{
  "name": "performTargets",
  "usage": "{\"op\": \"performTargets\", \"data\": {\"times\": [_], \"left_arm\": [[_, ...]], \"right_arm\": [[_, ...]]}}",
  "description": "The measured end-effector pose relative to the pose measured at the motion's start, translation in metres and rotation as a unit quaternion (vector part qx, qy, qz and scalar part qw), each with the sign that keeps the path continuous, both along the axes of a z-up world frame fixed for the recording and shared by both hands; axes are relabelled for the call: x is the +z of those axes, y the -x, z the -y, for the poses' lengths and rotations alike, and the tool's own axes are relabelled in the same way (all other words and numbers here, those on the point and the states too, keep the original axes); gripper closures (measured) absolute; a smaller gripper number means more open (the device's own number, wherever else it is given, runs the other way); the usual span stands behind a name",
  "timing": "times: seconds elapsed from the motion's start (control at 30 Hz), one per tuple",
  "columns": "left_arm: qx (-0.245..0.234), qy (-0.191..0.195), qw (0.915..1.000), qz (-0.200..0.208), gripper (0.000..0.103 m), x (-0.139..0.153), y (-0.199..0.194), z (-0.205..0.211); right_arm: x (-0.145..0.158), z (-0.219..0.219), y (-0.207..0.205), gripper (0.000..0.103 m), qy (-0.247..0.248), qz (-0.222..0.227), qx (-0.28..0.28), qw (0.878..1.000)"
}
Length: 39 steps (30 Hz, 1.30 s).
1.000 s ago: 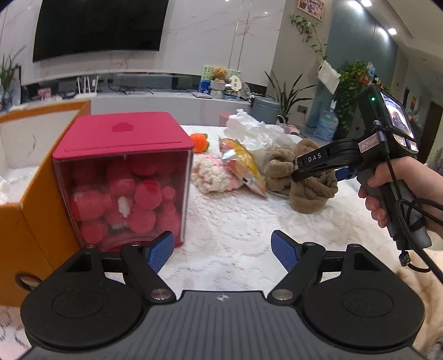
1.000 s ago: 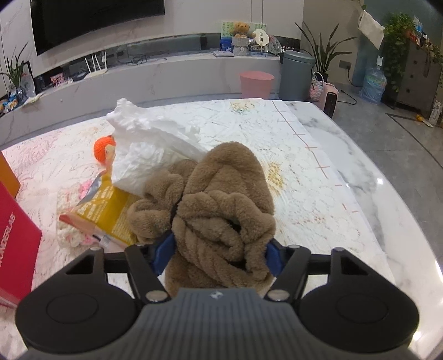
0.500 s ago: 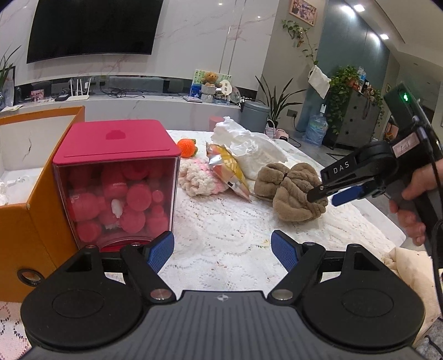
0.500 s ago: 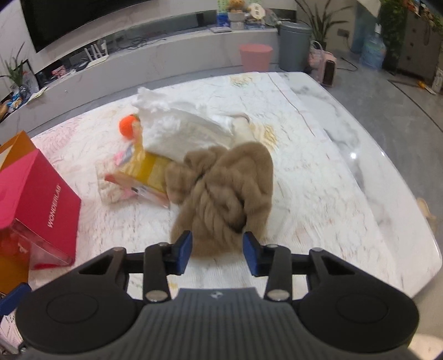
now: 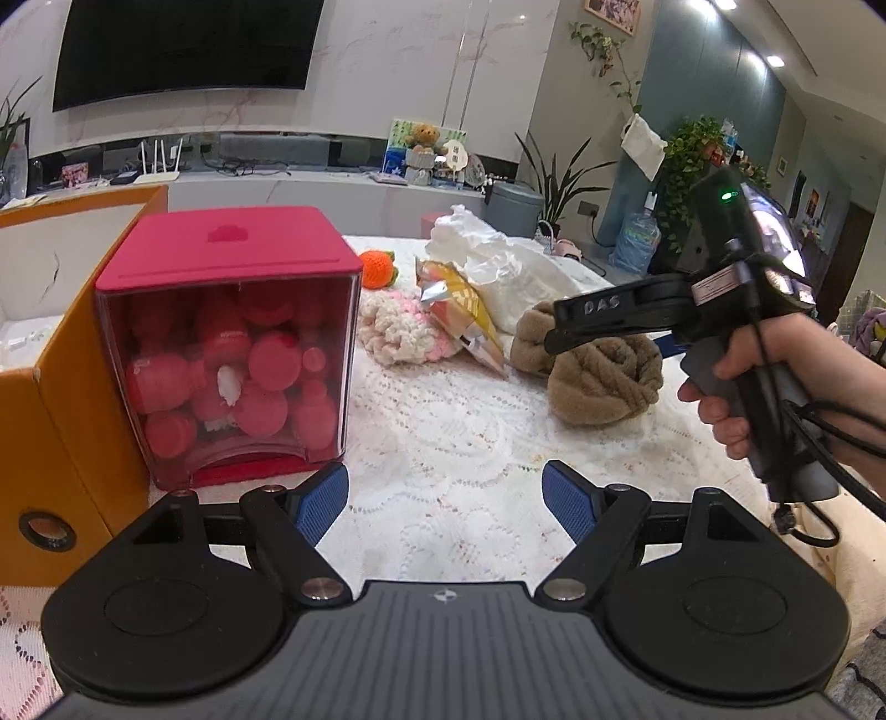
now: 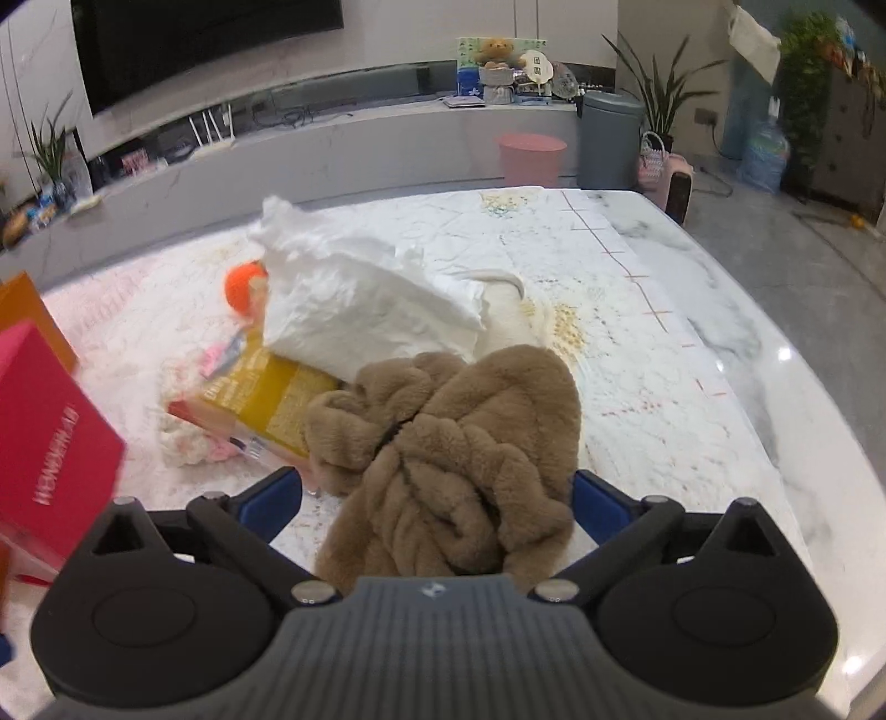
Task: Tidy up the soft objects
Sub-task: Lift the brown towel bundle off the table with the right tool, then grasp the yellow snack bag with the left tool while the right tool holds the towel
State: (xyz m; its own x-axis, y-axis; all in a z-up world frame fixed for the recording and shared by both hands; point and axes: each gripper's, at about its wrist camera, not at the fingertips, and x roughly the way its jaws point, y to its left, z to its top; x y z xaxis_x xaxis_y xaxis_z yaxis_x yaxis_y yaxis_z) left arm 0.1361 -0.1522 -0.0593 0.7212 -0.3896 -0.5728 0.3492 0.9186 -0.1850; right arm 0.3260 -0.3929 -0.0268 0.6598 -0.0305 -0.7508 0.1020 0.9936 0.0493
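Fingers of my right claw [image 6: 434, 501], near together a moment ago, are opening wide around the brown fluffy slippers [image 6: 448, 454], so I can grab them next.

Home living room. Large dark TV [image 5: 183, 47] hanging on marble-look wall above long low console [image 5: 310, 185]; white router [image 5: 158, 176] and teddy bear [image 5: 425, 135] sitting on console. Potted plants [image 5: 692, 160] growing near teal wall; framed picture [image 5: 612, 8] hanging high; ceiling spotlights [image 5: 775, 61] glowing. Grey bin [image 6: 609, 138] and pink bin [image 6: 531, 158] standing on floor. Water jug [image 6: 767, 155] standing beside dresser. Lace cloth covering marble table [image 6: 747, 354].
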Motion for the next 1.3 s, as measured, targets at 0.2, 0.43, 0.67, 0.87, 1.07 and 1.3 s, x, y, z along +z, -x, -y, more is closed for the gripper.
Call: {"op": "performTargets", "data": {"times": [0.2, 0.43, 0.67, 0.87, 1.07, 1.3], "left_arm": [[0.003, 0.003, 1.0, 0.005, 0.01, 0.004, 0.002, -0.003], [0.0, 0.017, 0.9998, 0.013, 0.01, 0.01, 0.0, -0.005], [0.006, 0.014, 0.9999, 0.008, 0.01, 0.008, -0.003, -0.007], [0.0, 0.001, 0.9998, 0.018, 0.01, 0.009, 0.0, -0.002], [-0.03, -0.017, 0.999, 0.03, 0.01, 0.004, 0.001, 0.024], [-0.031, -0.076, 0.9935, 0.079, 0.01, -0.003, -0.013, 0.076]], "right_arm": [[-0.009, 0.001, -0.003, 0.035, 0.026, 0.001, 0.001, 1.0], [0.012, 0.012, 0.023, 0.04, -0.023, -0.051, -0.012, 0.998], [0.007, 0.009, 0.045, 0.033, -0.039, -0.109, 0.008, 0.993], [-0.002, -0.002, 0.035, 0.026, -0.017, -0.121, 0.033, 0.992], [0.006, 0.01, 0.04, 0.039, -0.045, -0.106, 0.024, 0.993], [0.028, 0.032, 0.037, 0.039, -0.087, -0.059, -0.011, 0.994]]}}
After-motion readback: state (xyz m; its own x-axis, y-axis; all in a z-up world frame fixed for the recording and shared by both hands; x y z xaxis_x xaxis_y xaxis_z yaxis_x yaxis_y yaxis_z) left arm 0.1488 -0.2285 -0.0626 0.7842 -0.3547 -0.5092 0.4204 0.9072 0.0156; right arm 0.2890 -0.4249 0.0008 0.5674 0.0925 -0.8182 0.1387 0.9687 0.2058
